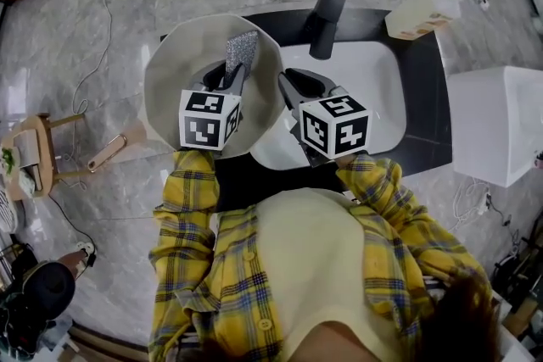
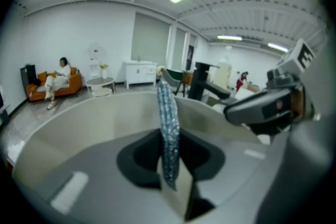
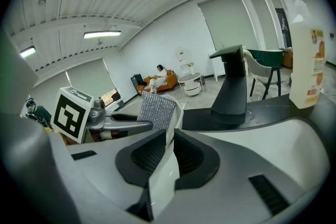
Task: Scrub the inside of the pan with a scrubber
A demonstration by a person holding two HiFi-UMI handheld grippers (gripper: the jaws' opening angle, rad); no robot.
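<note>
A large cream pan [image 1: 174, 68] is held tilted over the left edge of a white sink [image 1: 373, 85]. My left gripper [image 1: 231, 76] is shut on a silver sparkly scrubber [image 1: 241, 52], which stands up in front of the pan's inner wall [image 2: 94, 118]. In the left gripper view the scrubber [image 2: 169, 128] shows edge-on between the jaws. My right gripper [image 1: 288, 89] is shut on the pan's right rim; the thin pale rim [image 3: 167, 165] runs between its jaws. From the right gripper view the scrubber [image 3: 156, 111] shows flat, just beyond the rim.
A black faucet [image 1: 327, 13] stands behind the sink on a dark counter [image 1: 424, 72]. A soap bottle [image 1: 422, 11] lies at the counter's back right. A white box [image 1: 496, 123] sits at the right, a wooden stool [image 1: 38, 153] at the left, and cables trail over the marble floor.
</note>
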